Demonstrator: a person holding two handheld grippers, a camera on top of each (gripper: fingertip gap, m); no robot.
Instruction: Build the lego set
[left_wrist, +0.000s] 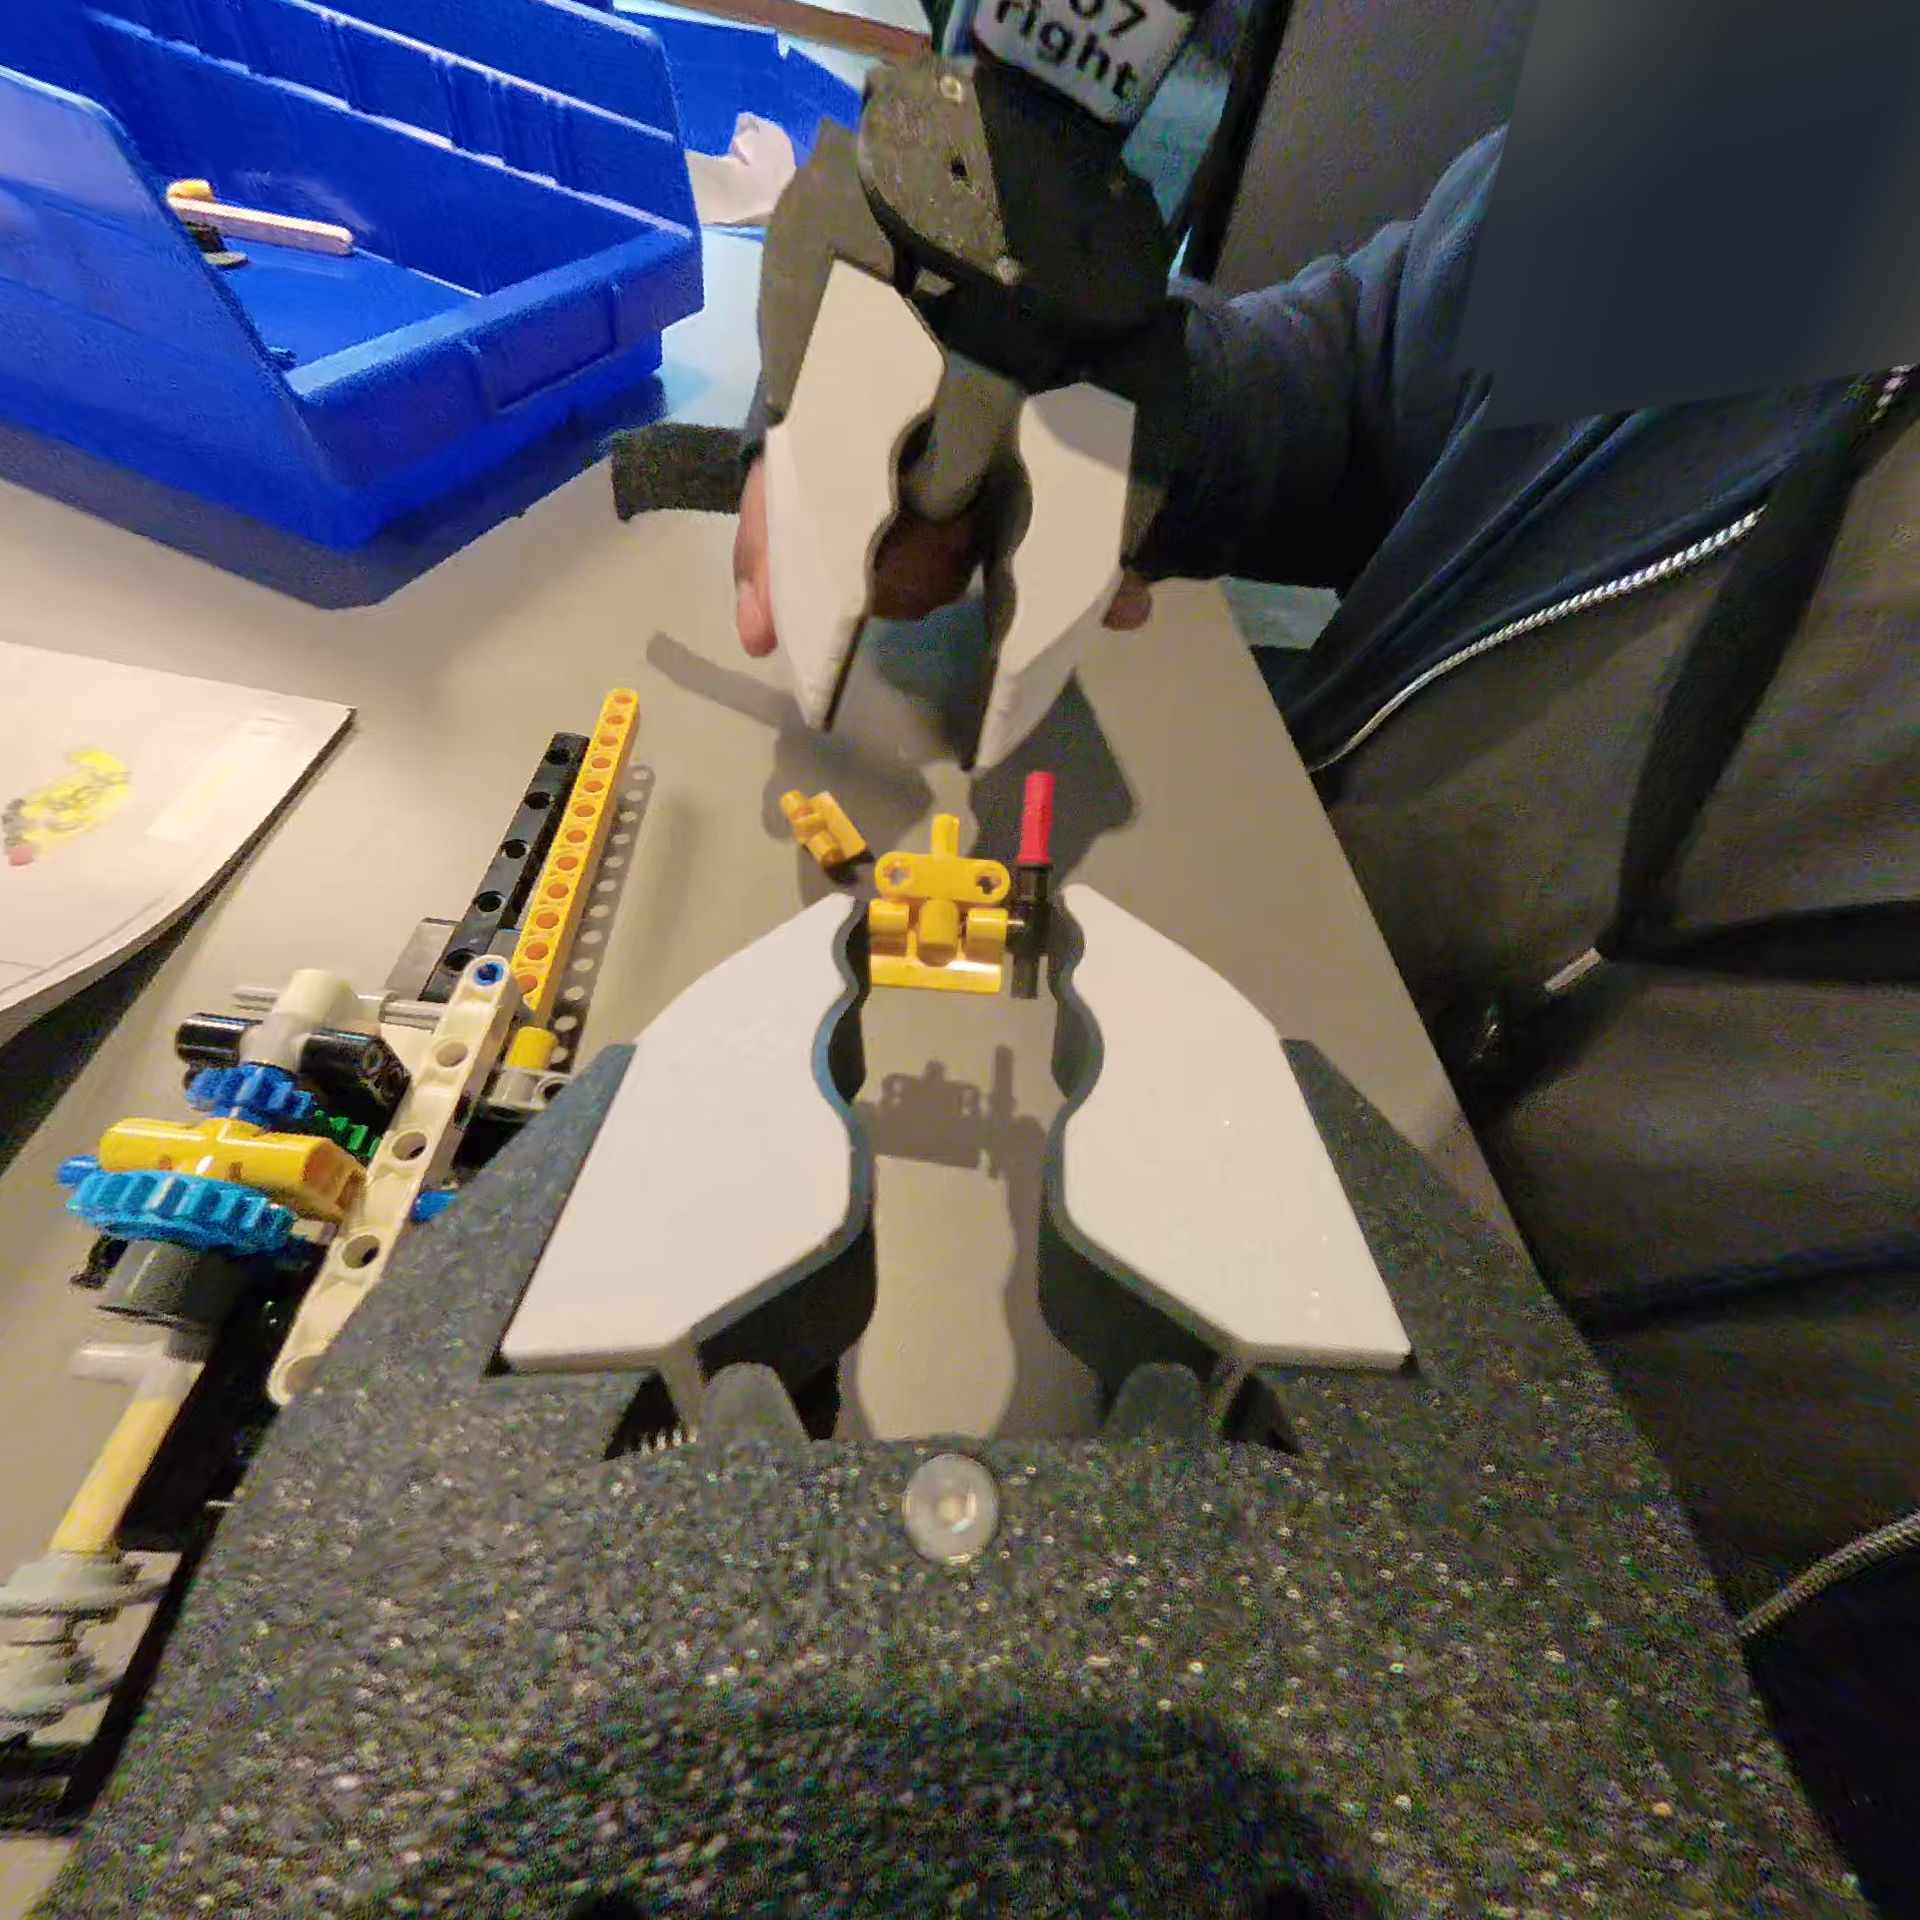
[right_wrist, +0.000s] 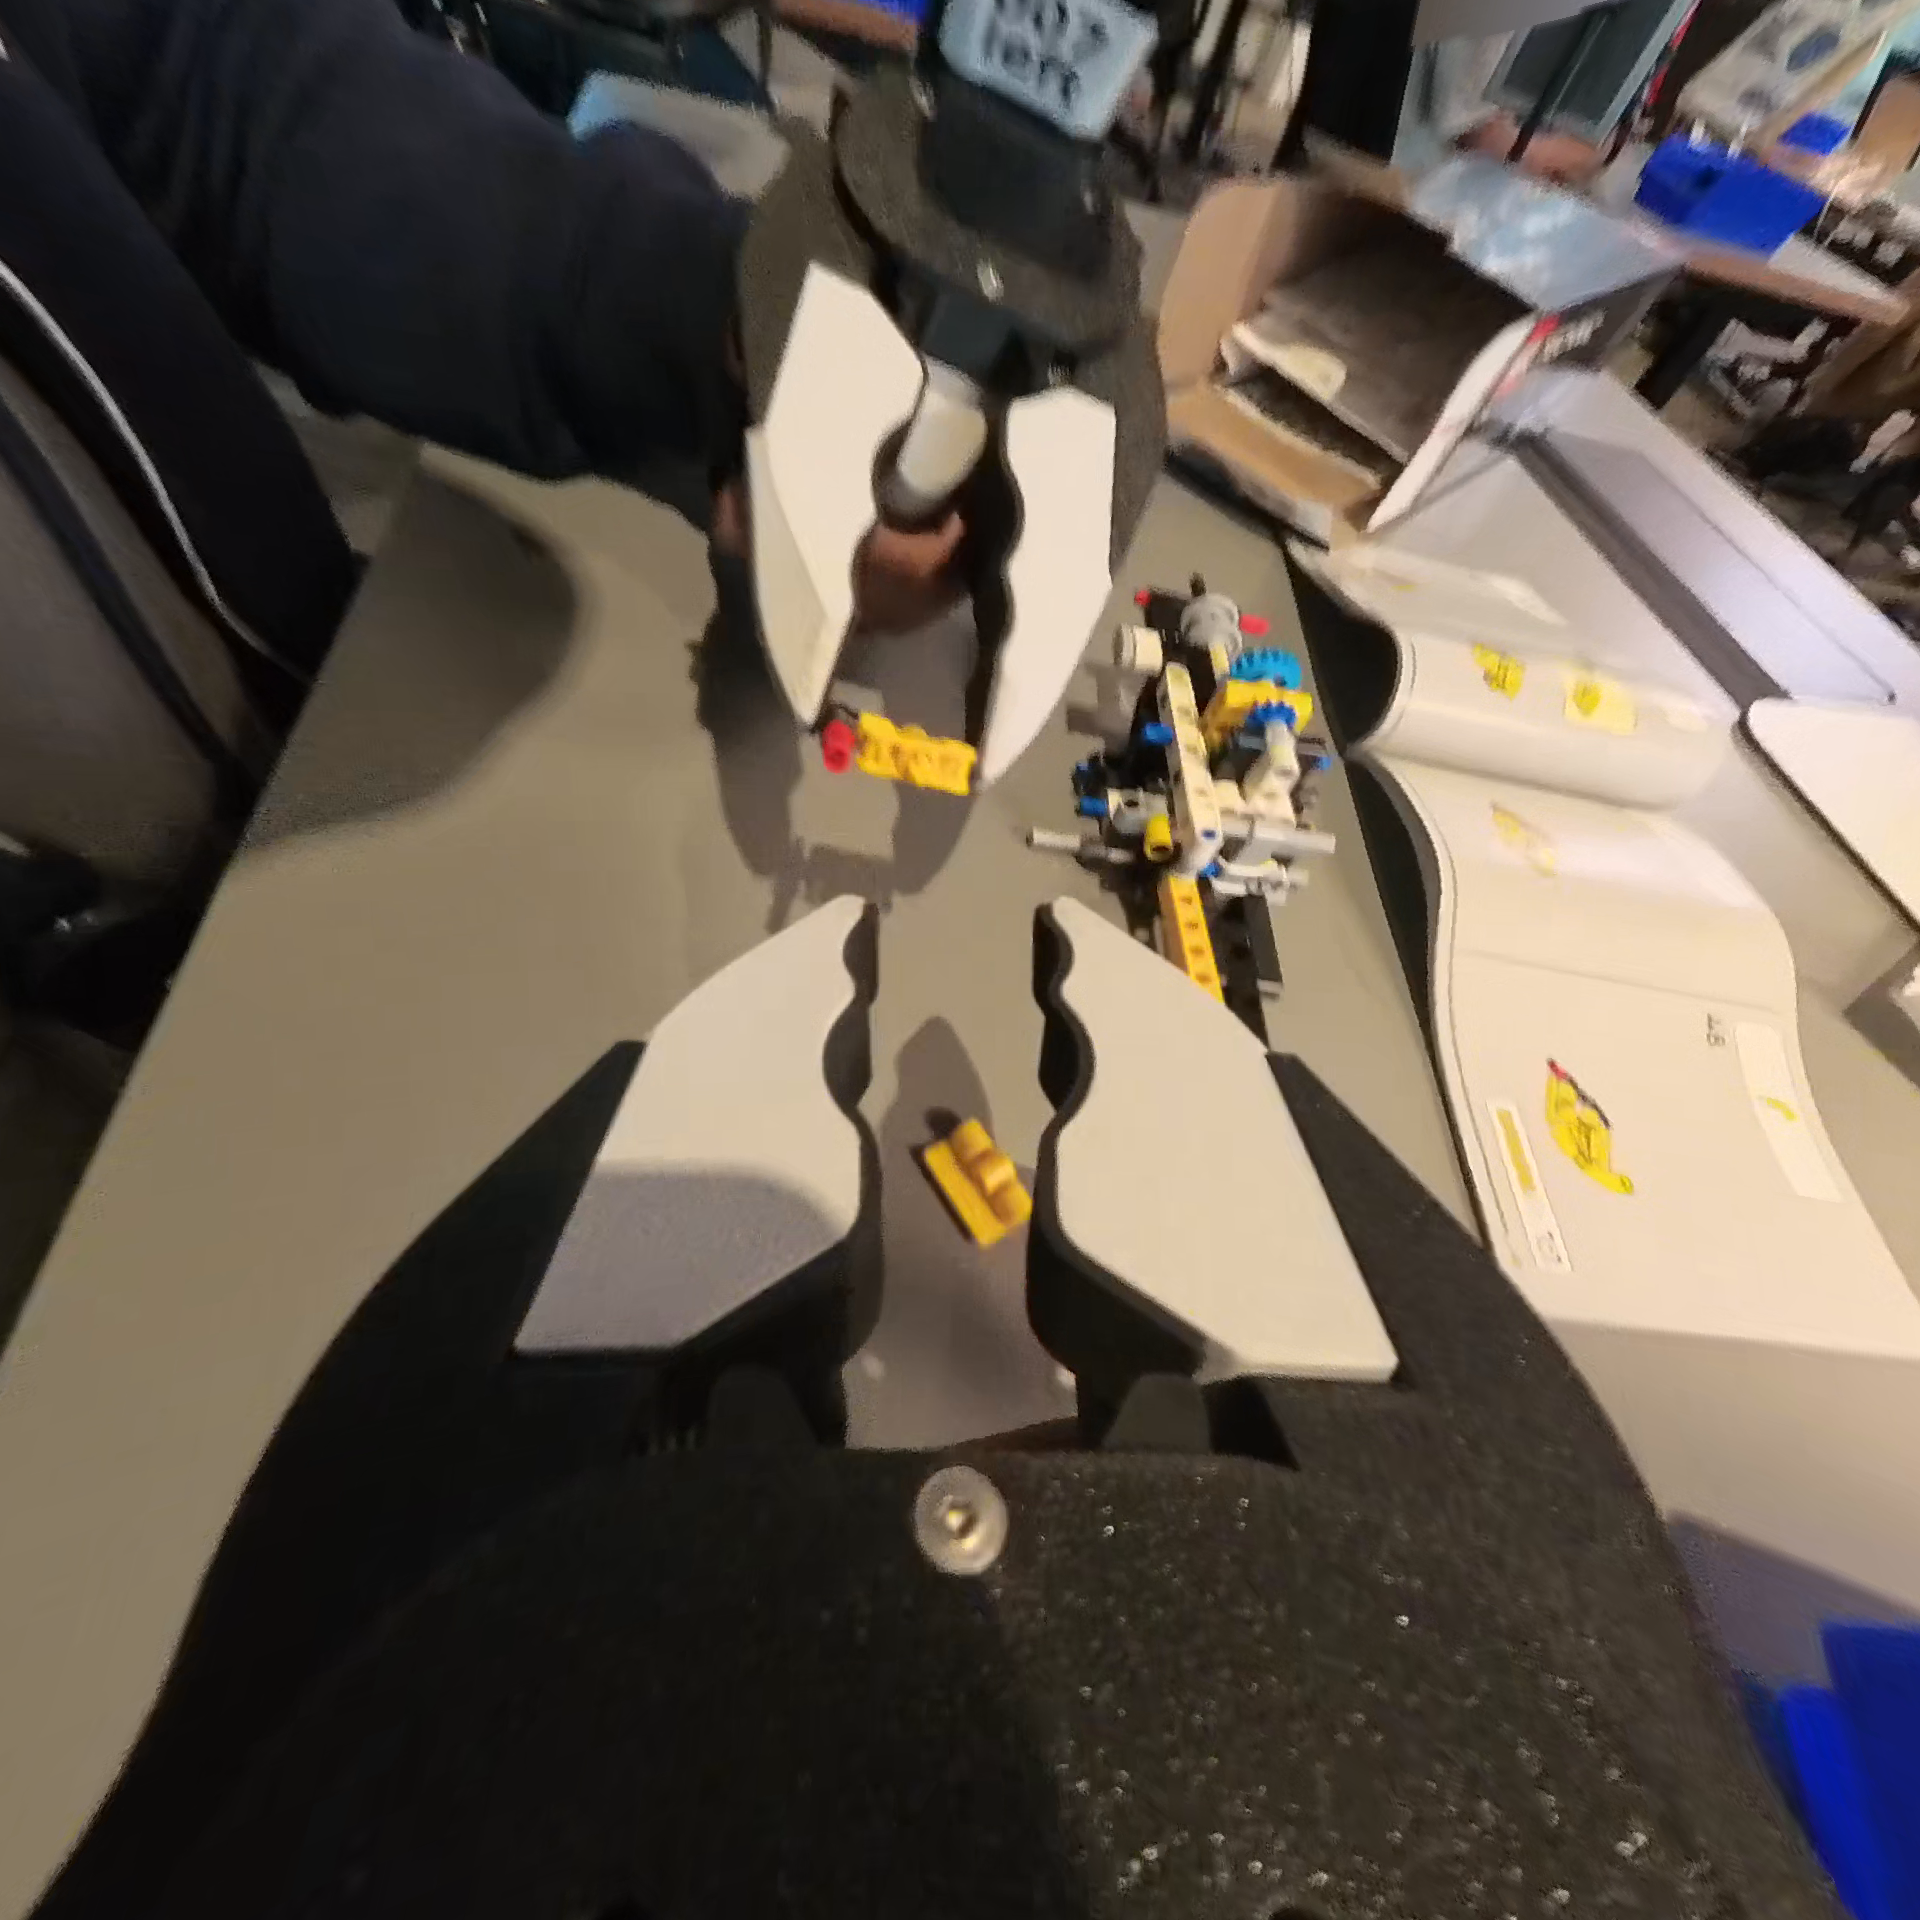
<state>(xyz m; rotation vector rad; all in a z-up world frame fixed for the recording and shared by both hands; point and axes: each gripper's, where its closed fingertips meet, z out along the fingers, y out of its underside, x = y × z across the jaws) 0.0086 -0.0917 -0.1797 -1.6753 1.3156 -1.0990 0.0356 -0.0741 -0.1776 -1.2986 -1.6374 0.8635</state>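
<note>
Yellow lego piece (left_wrist: 938, 928) (red pin attached) lies between our left hand-held gripper's (left_wrist: 956, 914) spread, empty fingertips; our right hand-held gripper (right_wrist: 954, 914) gapes too.

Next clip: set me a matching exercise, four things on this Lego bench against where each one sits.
Things:
1. small yellow piece
2. yellow sub-assembly with red pin
3. long geared assembly
4. blue bins

Places:
A. at the open tips of the left gripper
B. far left of the table, behind the open booklet
C. on the table between the open right gripper fingers
D. left of the left gripper, beside the booklet

Pairs: 1-C, 2-A, 3-D, 4-B
</note>
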